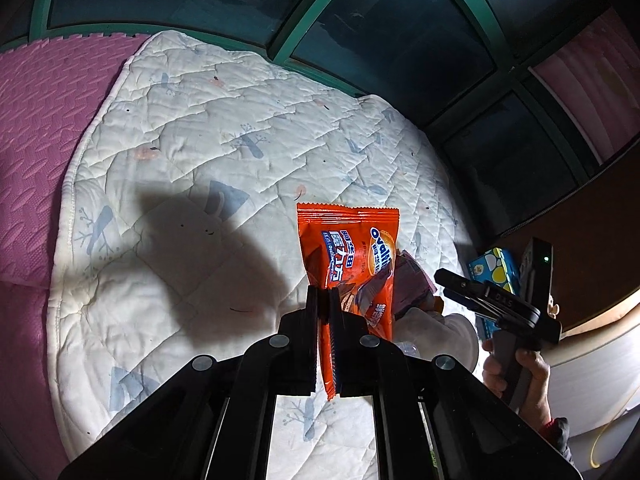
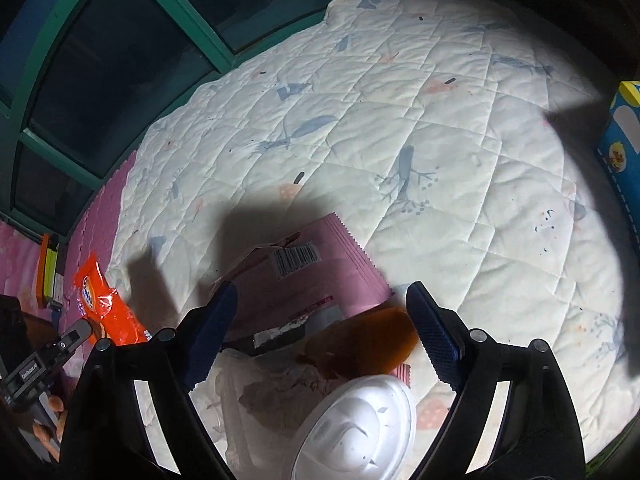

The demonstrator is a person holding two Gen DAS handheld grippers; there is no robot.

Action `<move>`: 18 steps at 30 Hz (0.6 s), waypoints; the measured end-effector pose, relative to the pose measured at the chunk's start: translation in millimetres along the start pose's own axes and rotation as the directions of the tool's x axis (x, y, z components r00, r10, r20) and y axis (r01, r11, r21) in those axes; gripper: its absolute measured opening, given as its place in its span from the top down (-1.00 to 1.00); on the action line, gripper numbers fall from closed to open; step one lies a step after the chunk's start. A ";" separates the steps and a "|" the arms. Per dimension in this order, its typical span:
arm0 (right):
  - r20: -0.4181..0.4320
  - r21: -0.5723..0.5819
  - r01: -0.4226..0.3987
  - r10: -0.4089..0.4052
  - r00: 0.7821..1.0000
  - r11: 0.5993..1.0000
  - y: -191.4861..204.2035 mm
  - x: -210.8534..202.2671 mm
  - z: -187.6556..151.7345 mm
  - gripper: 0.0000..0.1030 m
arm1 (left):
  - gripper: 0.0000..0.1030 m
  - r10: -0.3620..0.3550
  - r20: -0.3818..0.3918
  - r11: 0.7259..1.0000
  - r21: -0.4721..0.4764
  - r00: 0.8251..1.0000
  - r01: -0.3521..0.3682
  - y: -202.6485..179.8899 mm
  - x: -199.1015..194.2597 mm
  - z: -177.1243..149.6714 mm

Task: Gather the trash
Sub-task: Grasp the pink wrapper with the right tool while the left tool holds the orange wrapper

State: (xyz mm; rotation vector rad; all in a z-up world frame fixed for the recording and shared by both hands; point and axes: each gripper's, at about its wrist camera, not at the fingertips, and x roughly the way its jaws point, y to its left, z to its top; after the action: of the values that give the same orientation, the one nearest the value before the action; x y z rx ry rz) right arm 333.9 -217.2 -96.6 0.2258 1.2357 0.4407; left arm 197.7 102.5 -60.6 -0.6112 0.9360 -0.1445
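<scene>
L gripper [image 1: 324, 304] on orange wrapper [image 1: 352, 248]

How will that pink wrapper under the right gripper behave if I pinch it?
The pink wrapper looks like thin, creased film, so probably floppy and light. It lies flat on the quilt, so the right gripper, open above it, may snag fabric. Its glossy surface could slip.

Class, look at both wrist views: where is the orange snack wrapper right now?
The orange snack wrapper is pinched upright in the shut left gripper above the white quilt; the right wrist view shows it at the far left, left of the pink packet.
</scene>
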 end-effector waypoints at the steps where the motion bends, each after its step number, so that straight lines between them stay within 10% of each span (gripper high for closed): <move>1: -0.008 0.002 -0.004 0.004 1.000 1.000 -0.8 3.7 0.2 -0.66 | 0.89 0.002 0.000 1.000 0.001 1.000 -0.002 0.6 0.9 0.2; 8: -0.049 -0.018 -0.005 0.004 0.999 1.000 2.6 20.6 -0.1 -0.49 | 0.89 0.000 -0.008 1.000 -0.005 1.000 0.000 5.7 6.4 1.2; 18: -0.032 -0.044 0.004 -0.005 0.999 0.999 9.3 15.3 -0.6 0.53 | 0.89 0.003 -0.007 1.000 -0.016 1.000 -0.003 7.6 6.3 0.4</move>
State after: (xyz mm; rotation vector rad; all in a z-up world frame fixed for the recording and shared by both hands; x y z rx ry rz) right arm 335.4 -202.2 -106.2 0.1793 1.2562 0.4685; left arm 200.7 106.6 -69.1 -0.6245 0.9459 -0.1370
